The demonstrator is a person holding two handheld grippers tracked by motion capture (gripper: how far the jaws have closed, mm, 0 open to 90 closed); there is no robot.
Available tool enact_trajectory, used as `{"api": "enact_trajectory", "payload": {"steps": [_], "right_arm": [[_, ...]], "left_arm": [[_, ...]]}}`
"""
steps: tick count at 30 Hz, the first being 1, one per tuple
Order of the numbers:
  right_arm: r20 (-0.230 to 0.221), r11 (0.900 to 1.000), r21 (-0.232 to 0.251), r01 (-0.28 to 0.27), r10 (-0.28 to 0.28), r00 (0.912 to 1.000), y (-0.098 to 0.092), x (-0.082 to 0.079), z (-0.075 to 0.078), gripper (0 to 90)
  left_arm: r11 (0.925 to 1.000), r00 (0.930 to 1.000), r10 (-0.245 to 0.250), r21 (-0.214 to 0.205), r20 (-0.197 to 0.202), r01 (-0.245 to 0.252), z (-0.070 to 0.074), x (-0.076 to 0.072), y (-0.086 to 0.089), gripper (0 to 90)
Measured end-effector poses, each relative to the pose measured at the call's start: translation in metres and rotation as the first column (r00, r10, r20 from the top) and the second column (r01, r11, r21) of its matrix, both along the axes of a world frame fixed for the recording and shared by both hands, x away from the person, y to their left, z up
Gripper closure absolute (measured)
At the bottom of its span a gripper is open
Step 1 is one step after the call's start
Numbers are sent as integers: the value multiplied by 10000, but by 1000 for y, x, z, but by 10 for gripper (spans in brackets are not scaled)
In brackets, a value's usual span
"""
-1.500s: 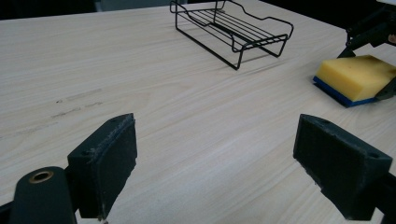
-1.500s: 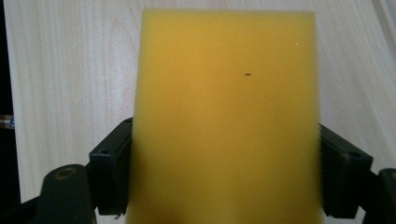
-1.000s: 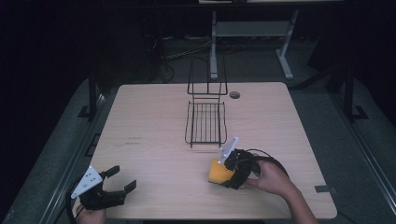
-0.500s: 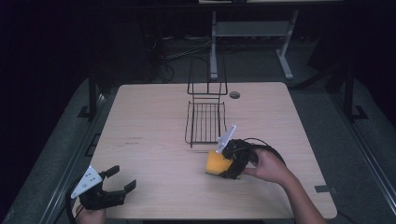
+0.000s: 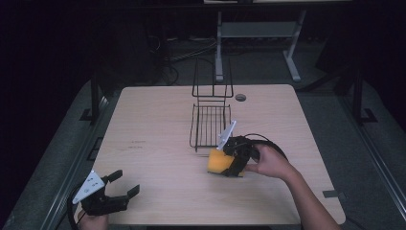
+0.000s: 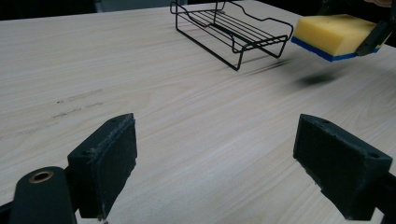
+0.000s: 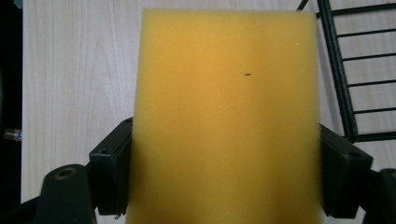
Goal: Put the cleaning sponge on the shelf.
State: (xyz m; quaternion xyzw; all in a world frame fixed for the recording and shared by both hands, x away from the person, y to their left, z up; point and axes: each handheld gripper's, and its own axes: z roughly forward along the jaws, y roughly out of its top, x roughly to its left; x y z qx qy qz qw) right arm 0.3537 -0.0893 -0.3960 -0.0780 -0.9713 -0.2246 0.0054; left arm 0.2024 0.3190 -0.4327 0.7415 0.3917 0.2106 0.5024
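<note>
A yellow sponge [image 7: 224, 116] with a blue underside was held between the black jaws of the right gripper [image 5: 229, 163]. Just beside it a black wire rack [image 5: 210, 125] was seen. The table [image 5: 153, 129] under both grippers was pale wood with fine grain. The left gripper [image 5: 117, 187] was black with a grey plate.

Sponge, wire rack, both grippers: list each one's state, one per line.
Sponge: held off the table, yellow side up, blue layer underneath.
Wire rack: empty, resting on the table.
Right gripper: shut on the sponge.
Left gripper: open, holding nothing, at the table's near edge.
</note>
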Motion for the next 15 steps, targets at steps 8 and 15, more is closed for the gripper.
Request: {"api": "enact_trajectory", "payload": {"steps": [8, 15], "right_arm": [[26, 10000, 4, -21, 21, 10000, 2, 8, 4, 212], [32, 10000, -70, -3, 3, 10000, 5, 14, 7, 212]], "left_arm": [[10000, 10000, 10, -14, 0, -10, 0, 0, 0, 128], [10000, 10000, 9, -6, -3, -9, 0, 0, 0, 128]]}}
